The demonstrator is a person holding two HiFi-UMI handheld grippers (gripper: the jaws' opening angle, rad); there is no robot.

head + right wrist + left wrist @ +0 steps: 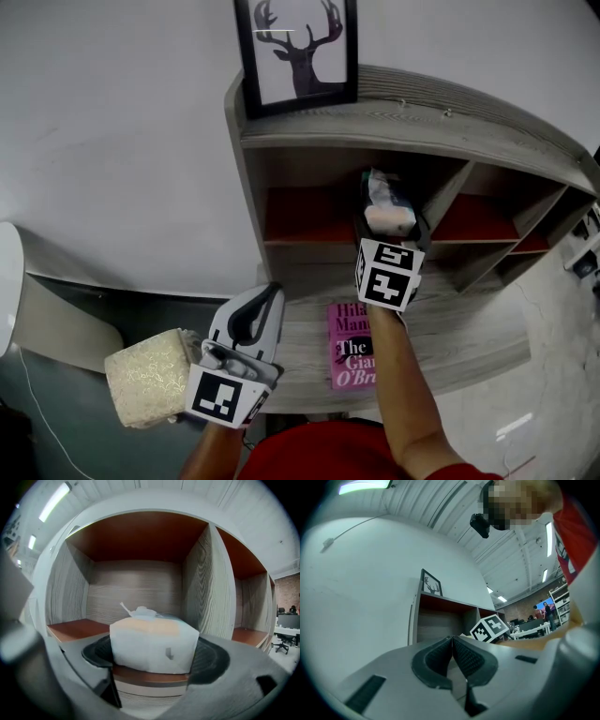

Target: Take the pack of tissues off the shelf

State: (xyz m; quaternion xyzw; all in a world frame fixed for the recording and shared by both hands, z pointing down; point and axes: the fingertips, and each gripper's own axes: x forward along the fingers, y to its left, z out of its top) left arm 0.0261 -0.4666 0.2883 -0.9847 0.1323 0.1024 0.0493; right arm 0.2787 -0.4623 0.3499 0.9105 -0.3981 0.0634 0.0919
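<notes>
The pack of tissues [385, 193], white with a pale orange top, stands at the front edge of the middle compartment of the grey wooden shelf [309, 127]. My right gripper [390, 227] reaches up to it and its pads press on both sides of the pack [152, 641], just above the shelf board. The compartment behind it has a red floor and ceiling and holds nothing else. My left gripper [273, 293] hangs low at the left, shut with nothing between its pads [452, 644], pointing toward the shelf.
A framed deer picture [298, 52] leans on the shelf's top. A pink book [351, 347] lies on the lower board under my right arm. A beige textured block [145, 377] sits beside the left gripper. More red compartments [483, 220] open to the right.
</notes>
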